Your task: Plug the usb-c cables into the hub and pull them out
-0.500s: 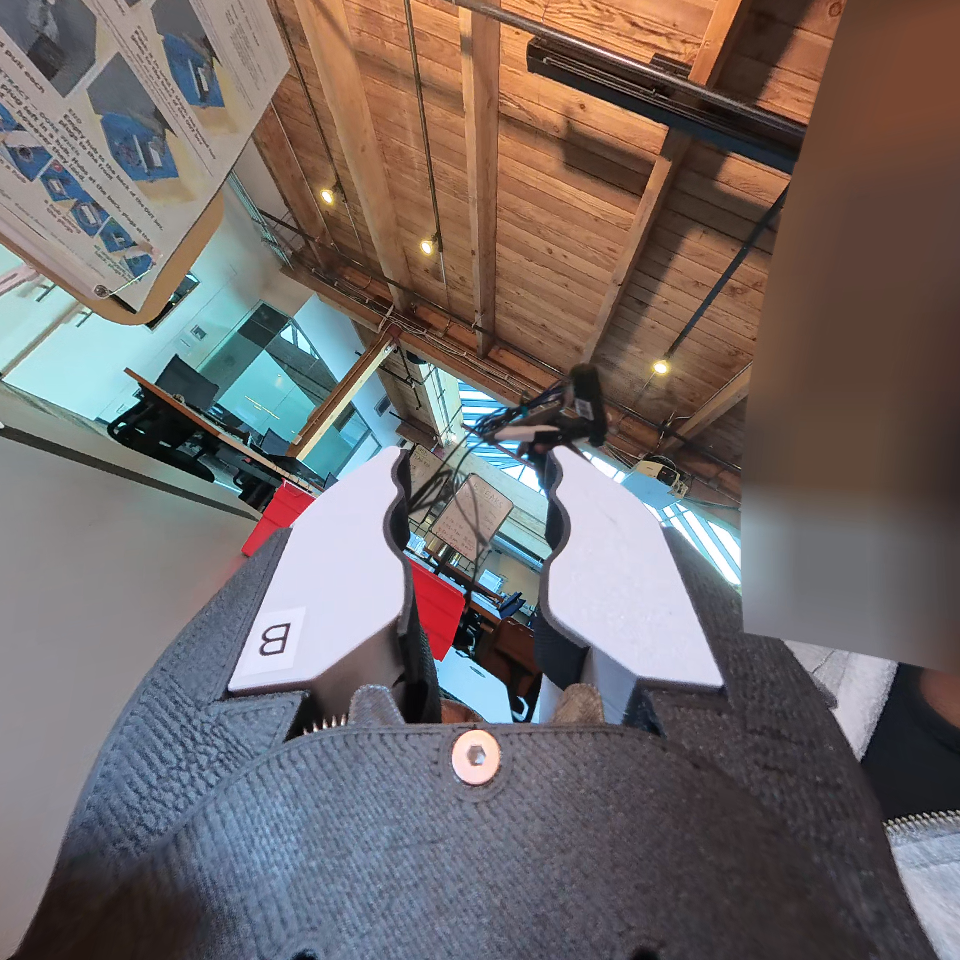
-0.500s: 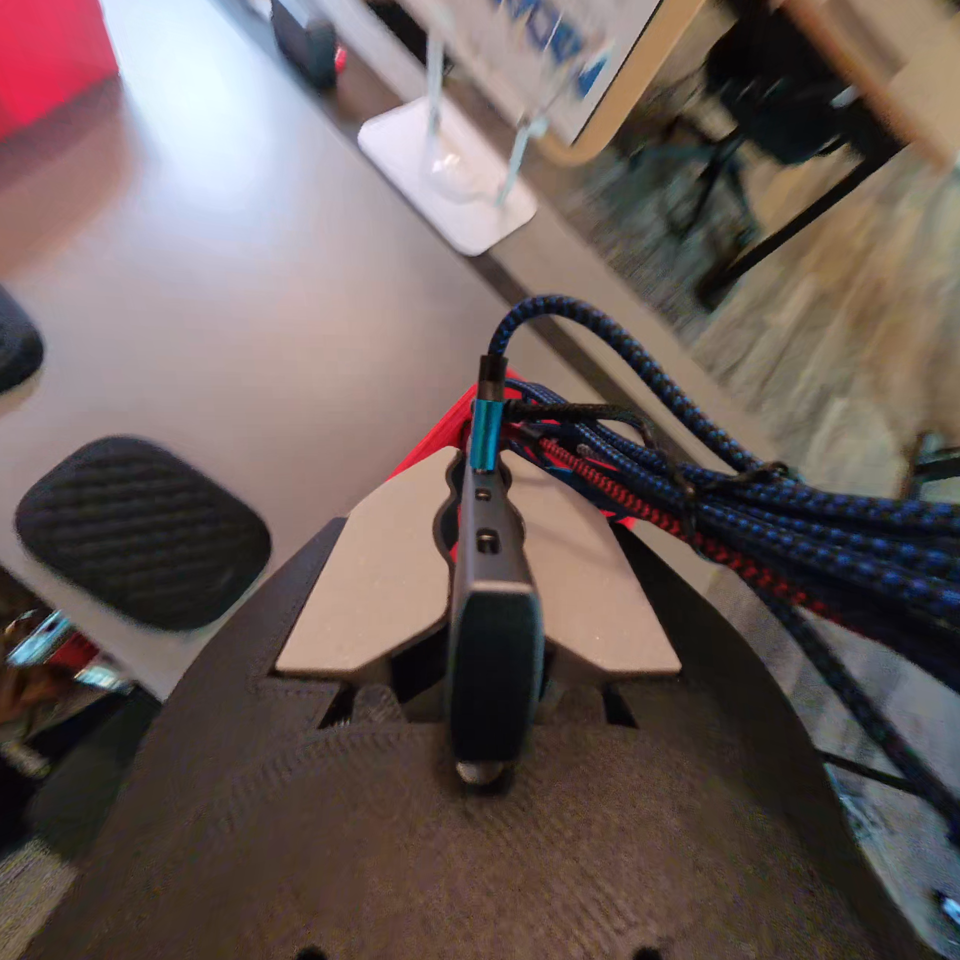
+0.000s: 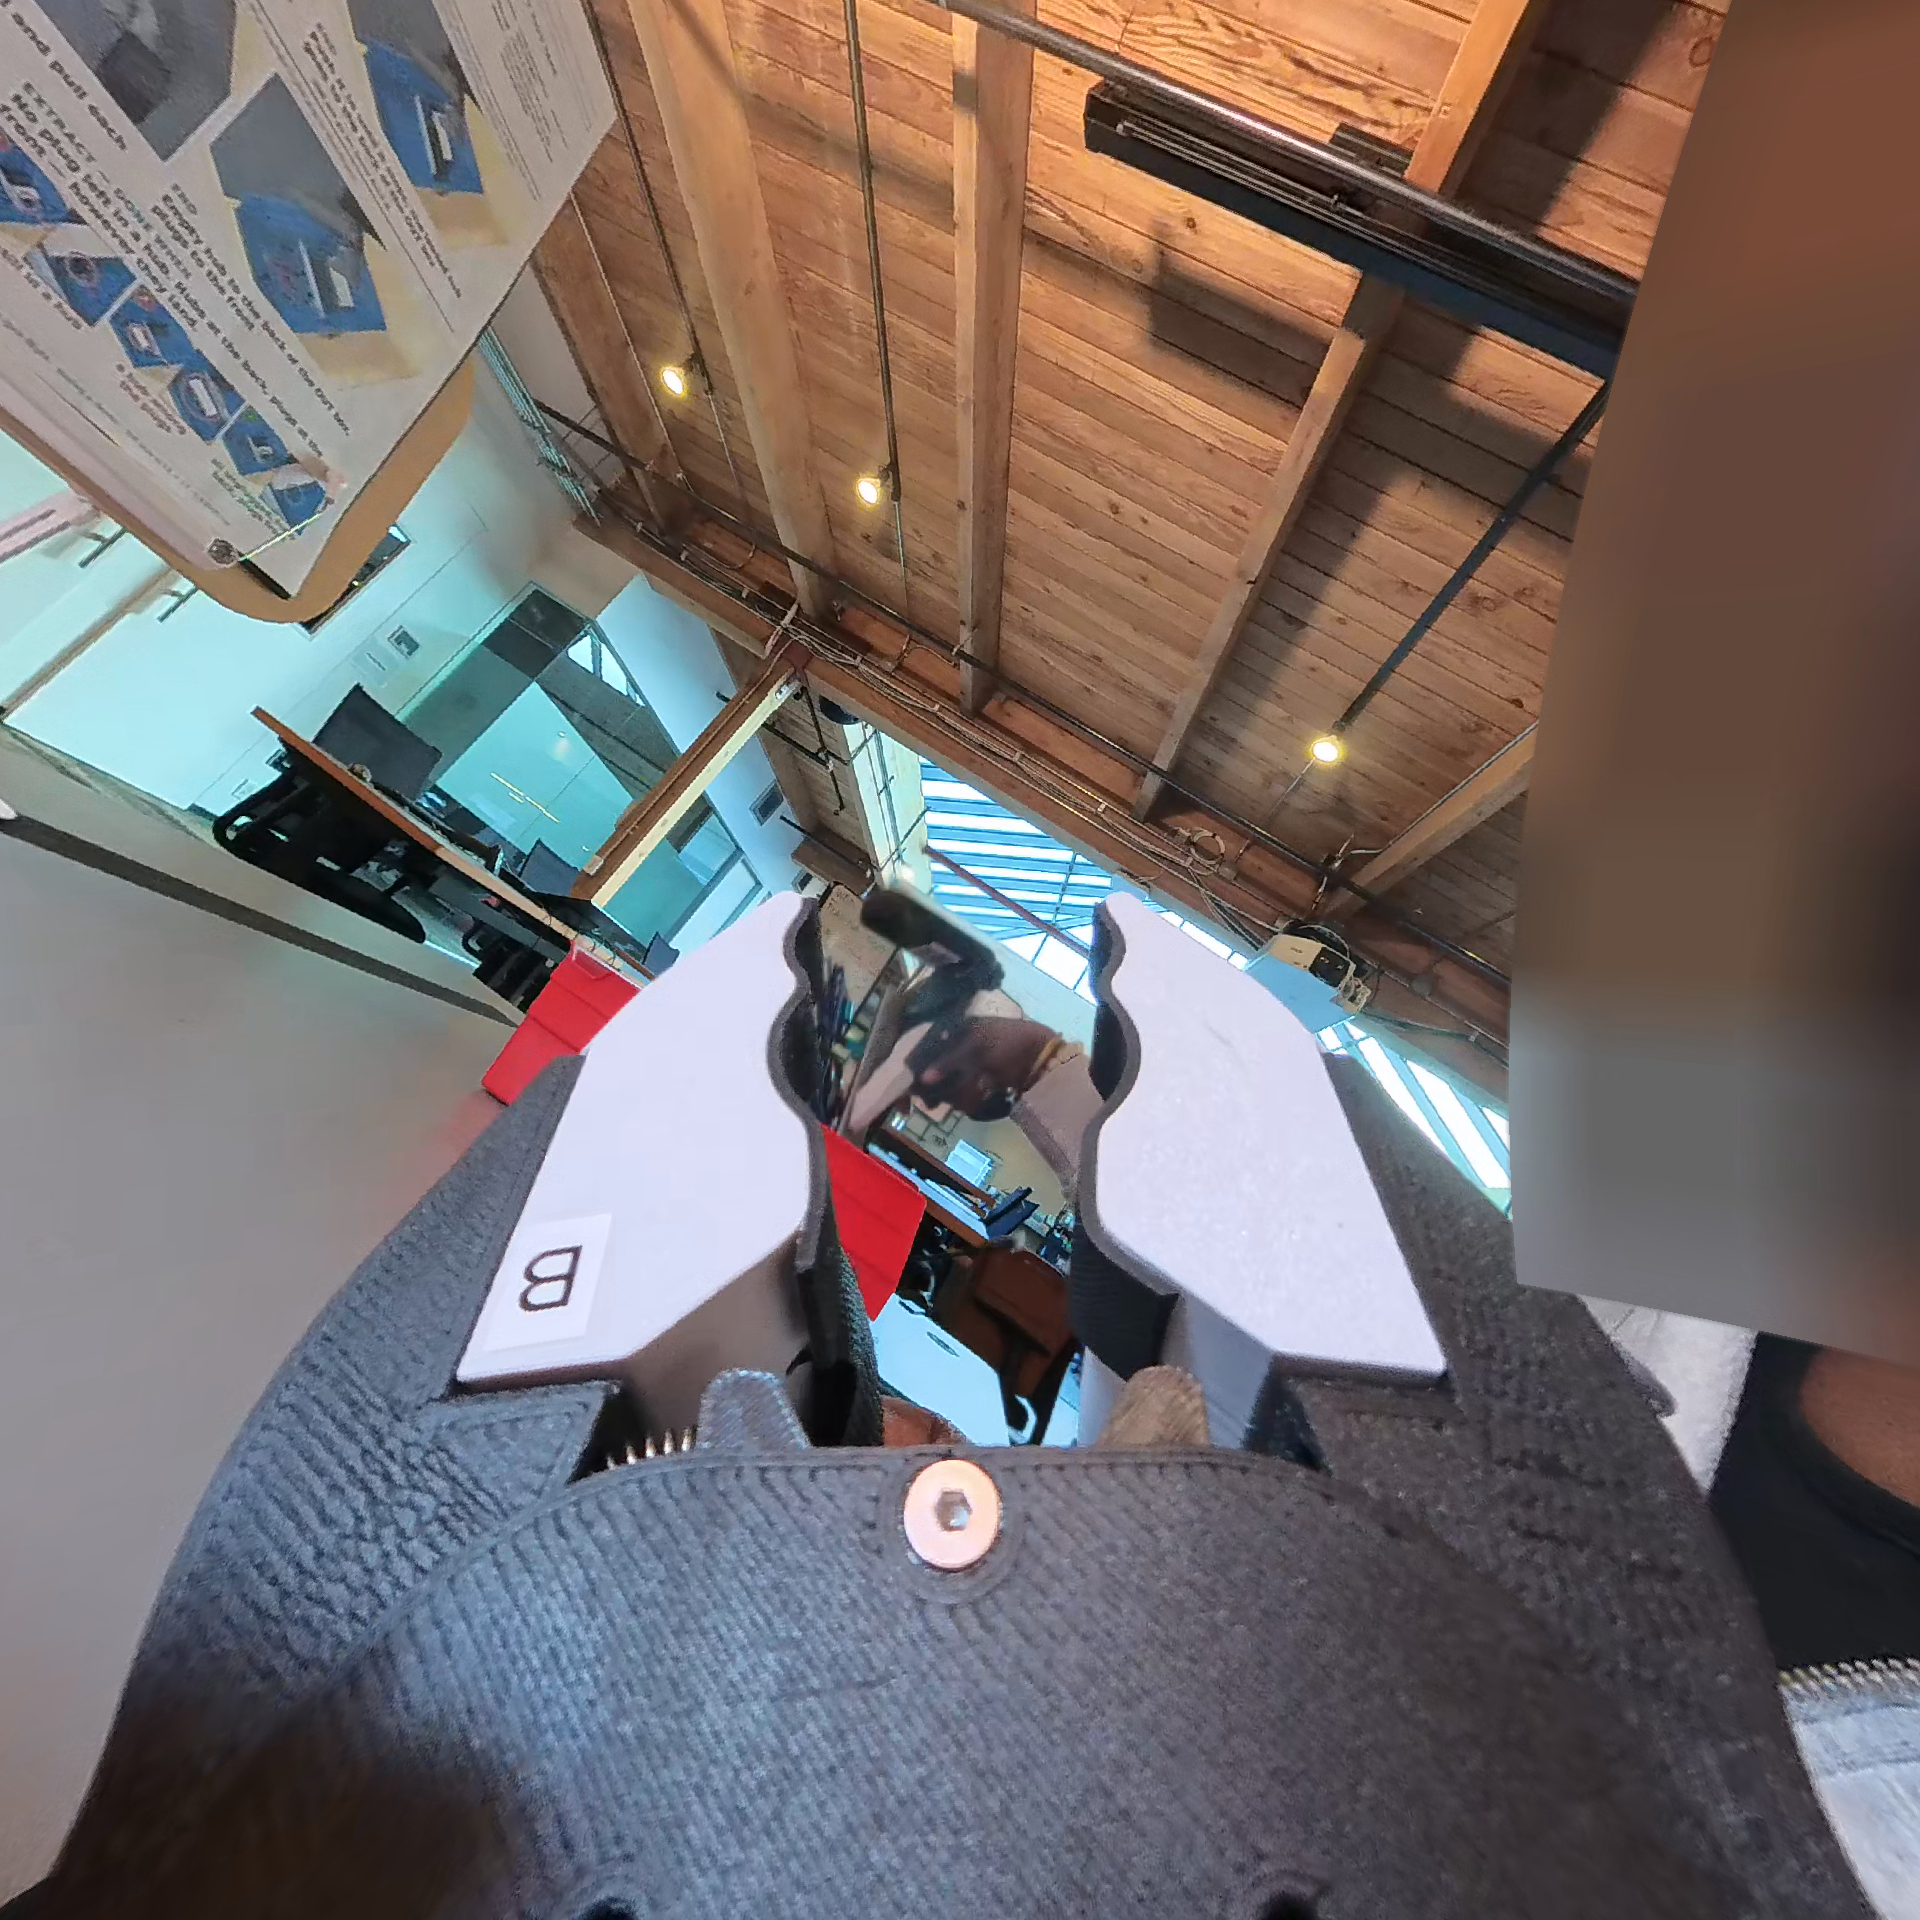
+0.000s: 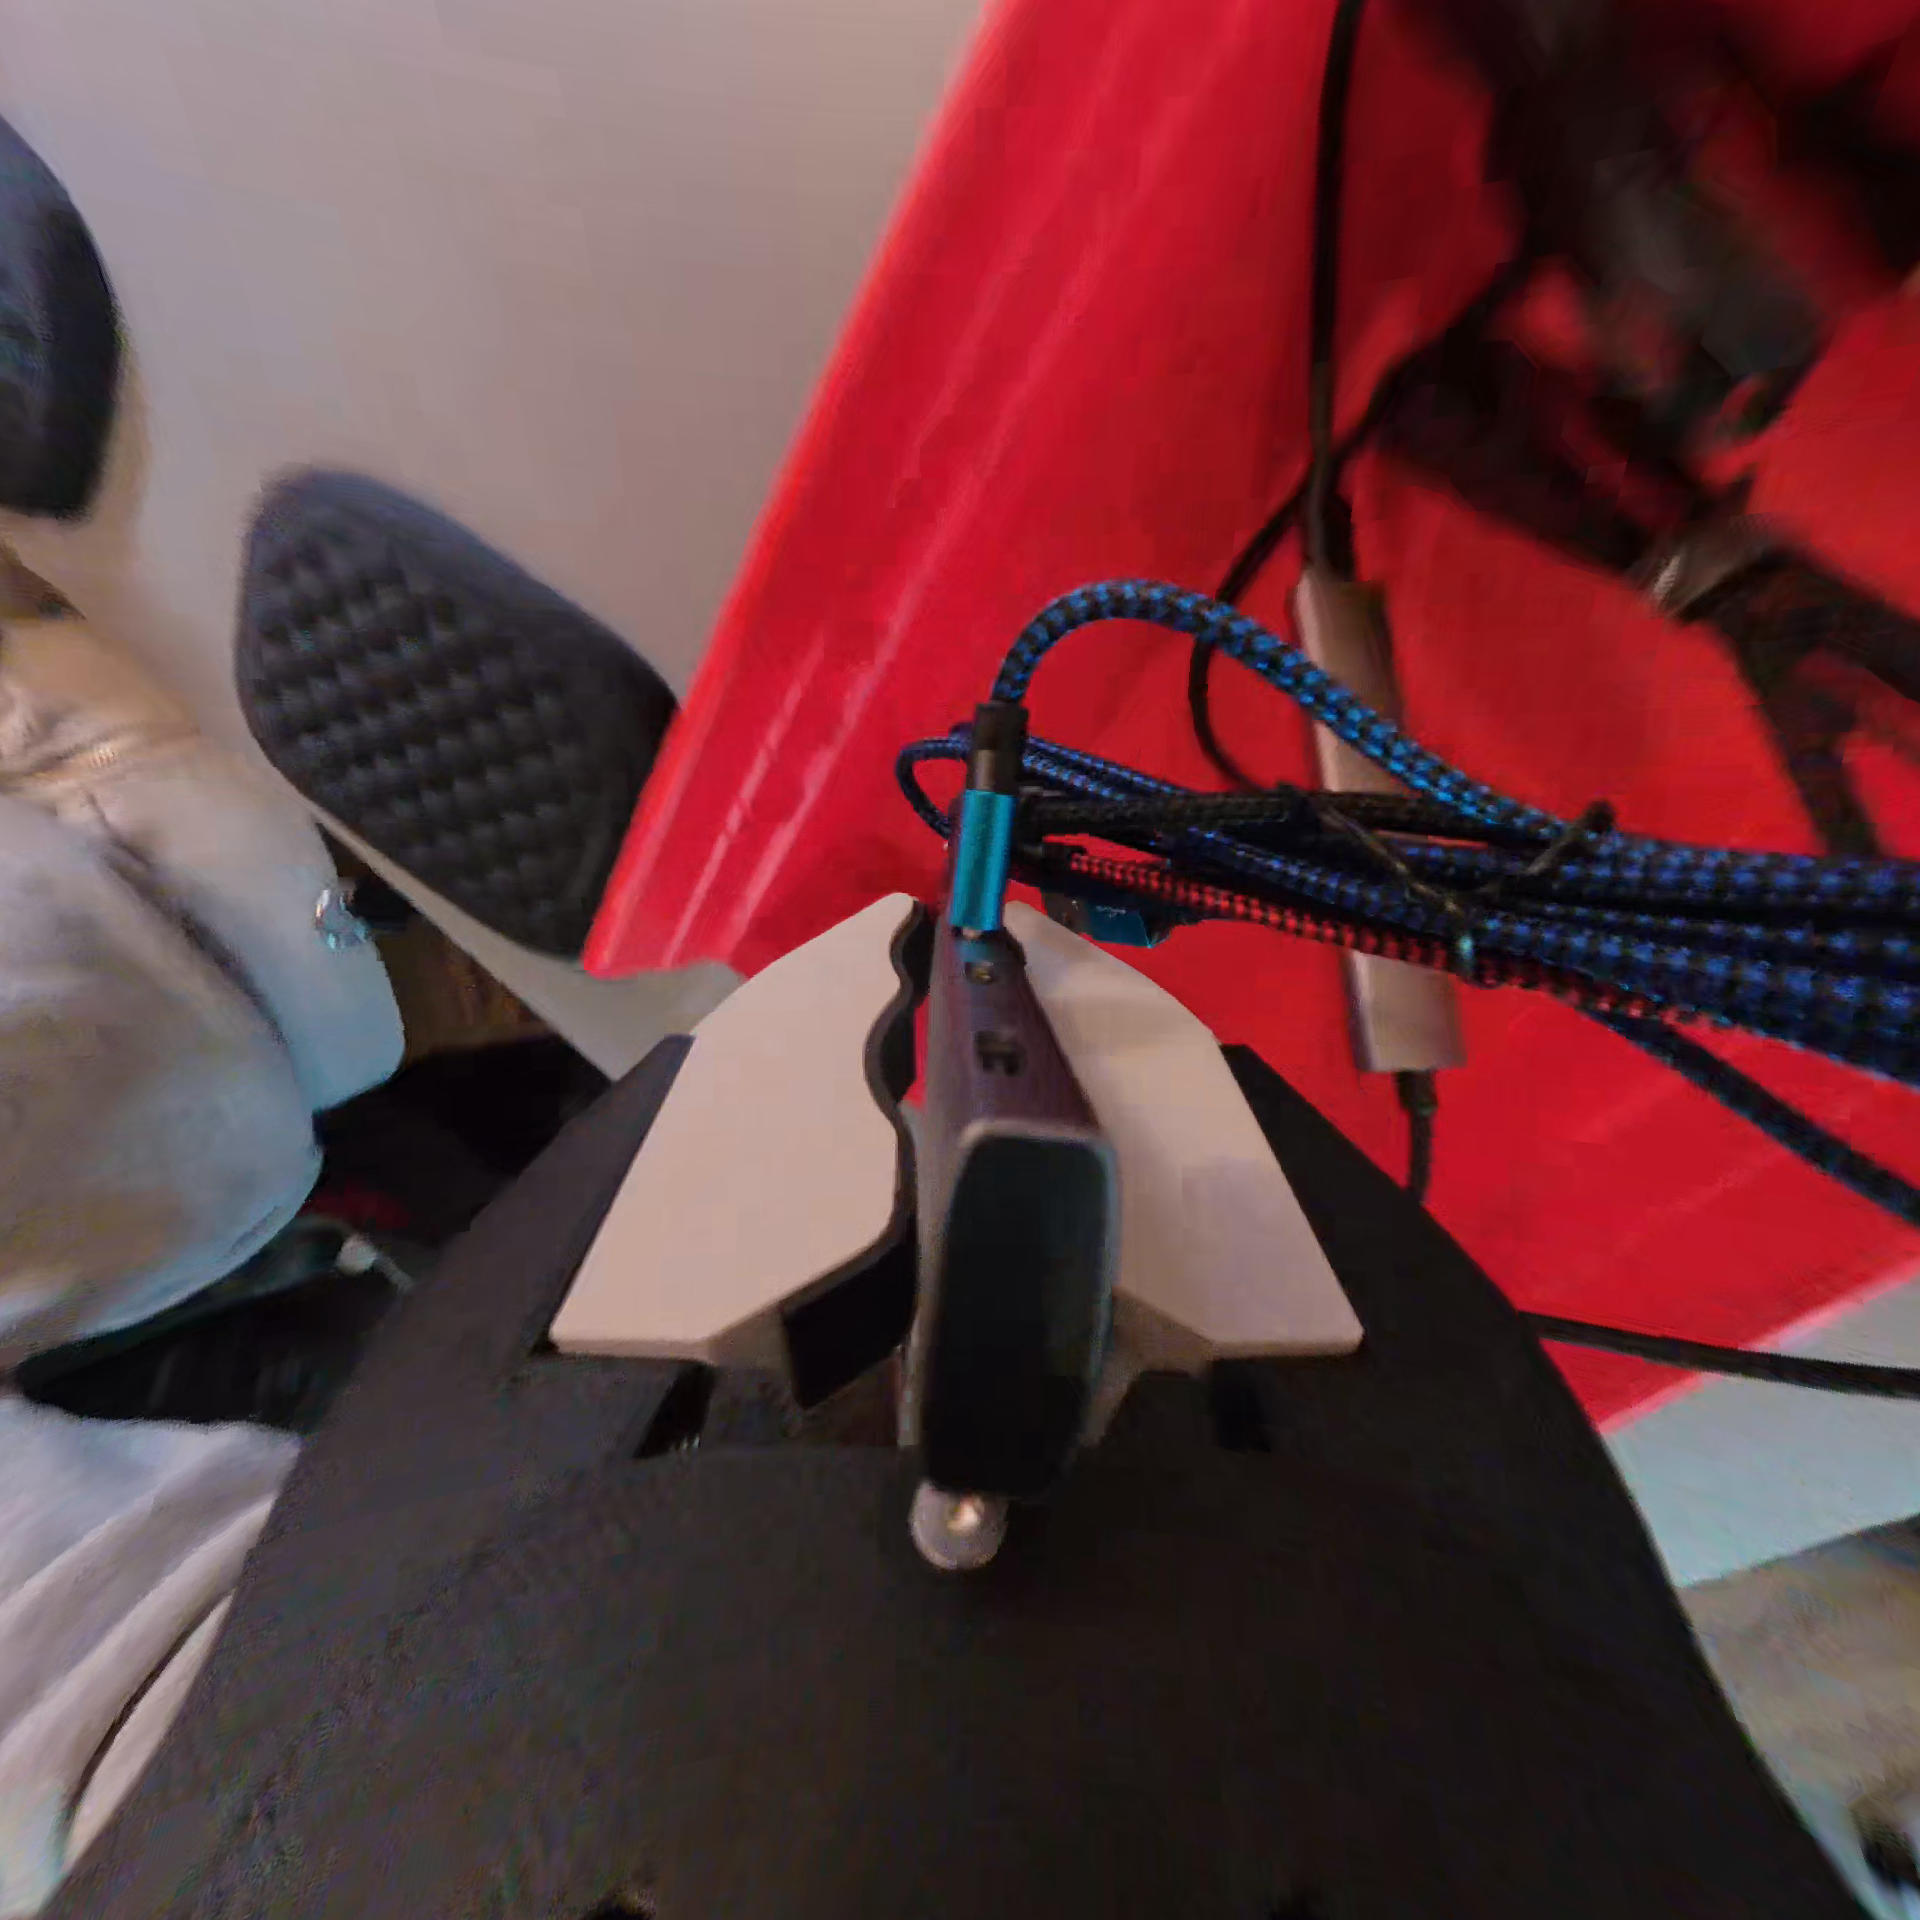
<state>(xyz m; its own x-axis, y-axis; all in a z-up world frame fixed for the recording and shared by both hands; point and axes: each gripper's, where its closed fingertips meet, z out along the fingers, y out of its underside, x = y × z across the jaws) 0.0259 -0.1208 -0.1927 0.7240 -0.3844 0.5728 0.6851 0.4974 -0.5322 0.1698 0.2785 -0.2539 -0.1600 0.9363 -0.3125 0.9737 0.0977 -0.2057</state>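
Observation:
My right gripper is shut on a dark grey hub that stands edge-up between its fingers. A blue metal usb-c plug sits in the hub's far end. Its blue braided cable loops into a tied bundle of blue and red cables hanging to the right. All this is over a red bin. My left gripper is open and empty and points up at the wooden ceiling. Beyond its gap a blurred hand with a dark gripper shows.
A second grey hub with black cables lies in the red bin. A black textured object lies on the pale table beside the bin. The bin and a poster board show in the left wrist view. My hands' fingertips stand some 45 cm from each other.
My left gripper's jaws have opened wider. My right gripper has swung with the hub and its cable from over the bare table to over the red bin.

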